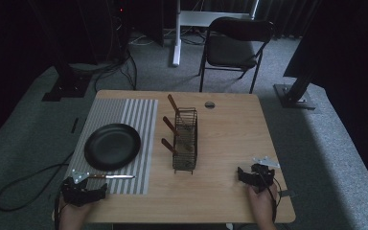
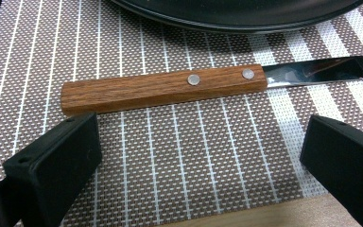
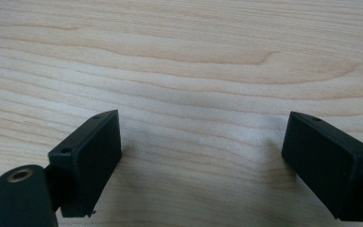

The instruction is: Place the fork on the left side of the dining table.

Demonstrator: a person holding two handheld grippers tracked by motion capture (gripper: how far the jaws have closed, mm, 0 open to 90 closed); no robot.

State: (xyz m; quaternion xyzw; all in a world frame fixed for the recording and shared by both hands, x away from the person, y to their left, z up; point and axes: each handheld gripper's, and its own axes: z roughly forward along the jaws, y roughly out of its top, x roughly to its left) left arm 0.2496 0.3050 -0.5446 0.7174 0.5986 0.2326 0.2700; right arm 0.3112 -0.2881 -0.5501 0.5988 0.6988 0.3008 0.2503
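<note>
Wood-handled knife point(image 2: 163, 88), shiny metal blade; woven mat point(image 2: 179, 161), seemingly plastic.

Pale wood-grain desk point(image 1: 230, 139) with rounded corners stood on grey carpet. A small round grey grommet point(image 1: 210, 104) sat near its far edge. The left part was covered by a brown-and-white striped woven placemat point(image 1: 120, 112). On the mat lay a round black plate point(image 1: 112, 146) and, just beside its near rim, a wooden-handled steel knife point(image 2: 165, 88) lying flat, apart from the plate. At mid-desk stood a dark wire-mesh cutlery basket point(image 1: 186, 141) directly on the wood, wooden handles leaning out leftward.
</note>
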